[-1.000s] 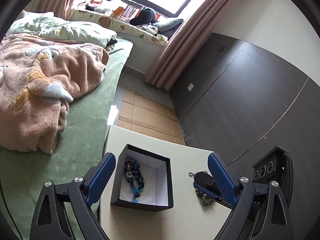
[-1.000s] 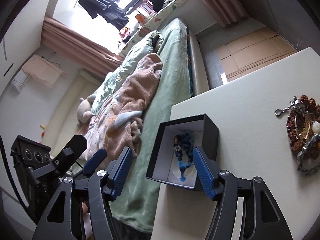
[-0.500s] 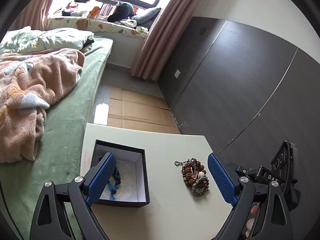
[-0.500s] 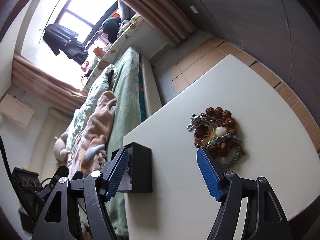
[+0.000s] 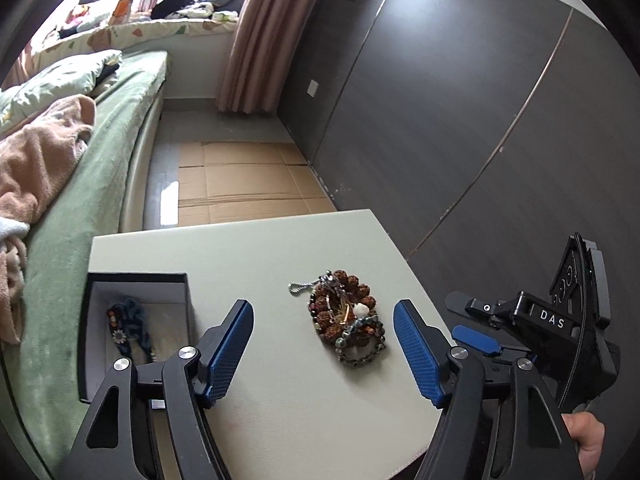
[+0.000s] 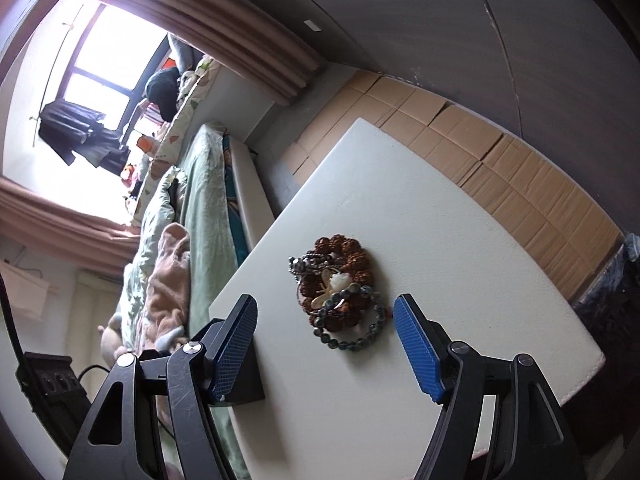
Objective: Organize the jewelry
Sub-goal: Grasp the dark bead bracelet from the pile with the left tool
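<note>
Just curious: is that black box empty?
No. The lidless black box holds one blue braided piece with a small flower.

A pale tabletop (image 5: 248,248) stands beside a bed (image 5: 80,184) covered in a green sheet, with a peach fleece blanket (image 5: 36,160) bunched on it and a light patterned quilt (image 5: 60,74) nearer the window. Flattened cardboard (image 5: 244,176) covers the grey floor between the bed and a dark panelled wall (image 5: 460,100) bearing a small white switch plate (image 5: 312,88). Dusty-pink curtains (image 6: 248,36) frame a bright dark-framed window (image 6: 100,64), where dark clothes (image 6: 76,130) hang from a rail and cushions crowd the window seat (image 5: 160,28)
</note>
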A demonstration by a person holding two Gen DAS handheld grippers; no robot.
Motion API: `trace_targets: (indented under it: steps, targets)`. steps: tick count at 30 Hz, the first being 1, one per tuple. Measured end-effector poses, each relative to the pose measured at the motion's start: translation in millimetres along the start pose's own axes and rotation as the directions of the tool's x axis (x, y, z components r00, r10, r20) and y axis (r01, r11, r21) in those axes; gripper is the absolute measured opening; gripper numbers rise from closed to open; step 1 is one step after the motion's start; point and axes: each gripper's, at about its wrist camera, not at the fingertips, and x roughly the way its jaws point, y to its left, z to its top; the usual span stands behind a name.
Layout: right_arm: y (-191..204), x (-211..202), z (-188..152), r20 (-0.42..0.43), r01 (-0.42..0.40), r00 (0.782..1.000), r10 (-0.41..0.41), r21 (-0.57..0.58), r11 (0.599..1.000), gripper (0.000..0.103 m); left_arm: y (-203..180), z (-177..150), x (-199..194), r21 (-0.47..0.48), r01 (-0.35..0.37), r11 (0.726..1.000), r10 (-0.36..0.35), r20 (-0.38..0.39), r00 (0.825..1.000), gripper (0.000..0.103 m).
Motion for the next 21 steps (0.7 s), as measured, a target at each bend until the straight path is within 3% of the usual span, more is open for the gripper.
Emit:
trace_targets:
  steps: [2,6,11,15,21]
  targets:
    - [-8.5,-2.5,1.5,-0.005,0.013,1.000,-0.013,0.018,1.000,0.071,-3.1,-6.3,10.8,0.010,0.005,1.000,-0.005,-0.020,1.000,0.072]
    - [-21.2,-3.8,2.6,-0.032,0.014,0.999,-0.013,0.043,0.999,0.071,-9.5,-19.4,36.3,0.036,0.000,0.999,0.003,-0.084,0.996,0.057]
    - [-29.0,-11.6,4.9,-0.019,0.020,1.000,-0.019,0.051,0.998,0.071,-19.6,-30.9,57.4,0.064,0.006,0.998,0.002,-0.126,0.992,0.056]
    - [-30.1,-16.0,7.5,-0.005,0.032,0.999,-0.032,0.052,0.998,0.071,-27.6,-38.0,72.7,0.099,0.001,0.995,0.015,-0.155,0.988,0.048]
    - [-26.9,-12.6,4.0,-0.001,0.055,0.998,-0.055,0.036,0.998,0.071,-29.4,-46.3,97.1,0.096,-0.016,0.995,0.034,-0.187,0.982,0.047]
